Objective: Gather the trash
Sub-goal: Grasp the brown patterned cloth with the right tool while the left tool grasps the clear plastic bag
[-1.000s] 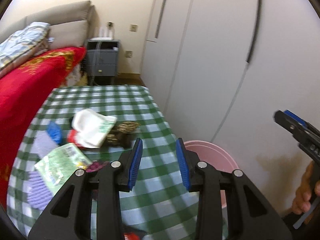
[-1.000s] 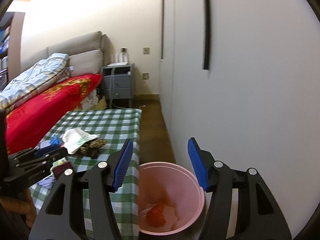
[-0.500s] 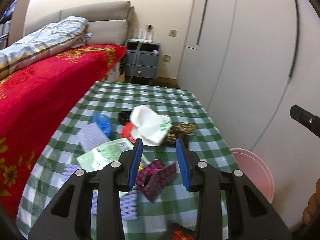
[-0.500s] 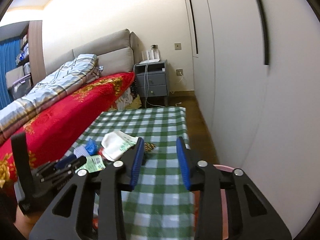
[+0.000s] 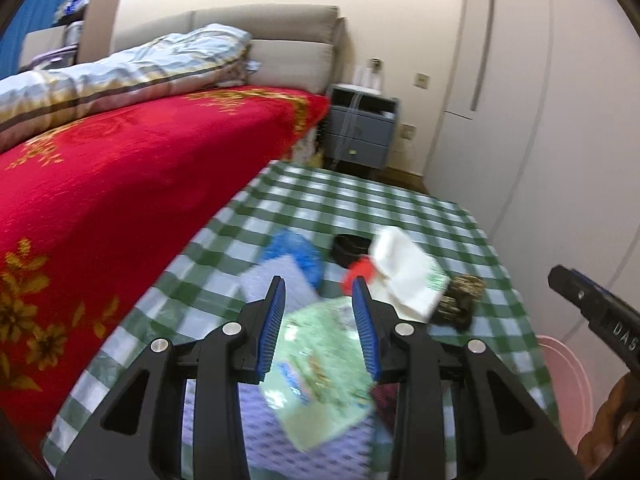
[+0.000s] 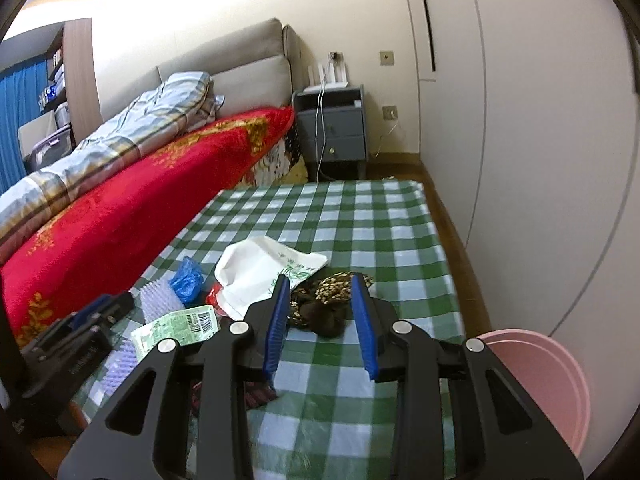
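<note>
Both grippers empty, left gripper (image 5: 319, 300) and right gripper (image 6: 320, 300) part-open, right's jaws just narrowed; wrappers (image 6: 176, 326) and white bag (image 6: 256, 268) on tabletop (image 6: 360, 224); pink bin (image 6: 552, 380) beside it; most trash left.

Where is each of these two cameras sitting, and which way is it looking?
Left wrist: on the left tool, looking down over the green packet on the checked table; the right tool and a hand show at the right edge.
Right wrist: on the right tool, aimed at the dark speckled clump; the left tool shows at left.
Shared: white bag, pink bucket, red bed.
</note>
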The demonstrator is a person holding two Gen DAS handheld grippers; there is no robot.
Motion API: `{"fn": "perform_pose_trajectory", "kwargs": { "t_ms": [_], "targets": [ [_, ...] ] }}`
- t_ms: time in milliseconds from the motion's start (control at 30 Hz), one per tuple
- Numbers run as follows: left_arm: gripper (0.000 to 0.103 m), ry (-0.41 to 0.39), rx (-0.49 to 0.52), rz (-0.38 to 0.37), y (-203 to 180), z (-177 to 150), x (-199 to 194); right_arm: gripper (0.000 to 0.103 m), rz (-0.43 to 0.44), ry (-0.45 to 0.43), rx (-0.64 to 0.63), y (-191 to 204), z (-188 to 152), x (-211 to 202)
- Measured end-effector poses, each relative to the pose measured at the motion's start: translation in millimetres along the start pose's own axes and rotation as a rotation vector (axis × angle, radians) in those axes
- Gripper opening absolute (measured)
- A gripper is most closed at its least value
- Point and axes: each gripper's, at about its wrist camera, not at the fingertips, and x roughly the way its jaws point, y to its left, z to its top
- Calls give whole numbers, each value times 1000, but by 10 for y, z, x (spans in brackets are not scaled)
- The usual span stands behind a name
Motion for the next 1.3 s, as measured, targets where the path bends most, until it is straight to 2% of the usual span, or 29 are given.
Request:
{"fn": "perform_pose_trajectory", "kwargs": {
  "t_ms": [167, 233, 300, 467, 700, 767, 800, 900, 967, 1033, 1100, 1167, 1300],
  "targets": [
    [36, 26, -50, 45, 209, 50, 211, 33, 9, 50, 7, 34, -87, 401],
    [42, 40, -78, 44, 271, 66, 285, 37, 19, 76, 16, 16, -130, 546],
    [53, 61, -90, 49, 302, 73, 380, 43, 21, 92, 19, 4, -160, 644],
    [54, 109, -119, 47, 359, 67, 553, 52, 26, 131, 43, -37, -207, 891],
    [53, 159, -116, 41, 369, 56, 698, 52, 24, 161, 23, 52, -185, 1096],
    [52, 181, -118, 40, 378, 44, 748, 49, 19, 169, 12, 84, -186, 1120],
    [46, 185, -120, 39, 383, 35, 761, 47, 14, 175, 7, 88, -185, 1131],
    [33, 194, -121, 29, 370, 34, 774, 31, 15, 178, 4, 90, -181, 1140],
    [27, 193, -112, 21, 347, 43, 762, 17, 14, 182, -1, 86, -184, 1138],
    [19, 185, -106, 17, 334, 60, 744, 12, 15, 177, -8, 86, -184, 1106],
    [15, 171, -100, 13, 325, 84, 703, 10, 15, 167, -14, 88, -174, 1048],
    [14, 158, -108, 8, 335, 118, 666, 5, 17, 156, -23, 86, -158, 974],
    [13, 132, -137, -9, 368, 183, 543, 5, 17, 138, -21, 48, -114, 789]
  ]
}}
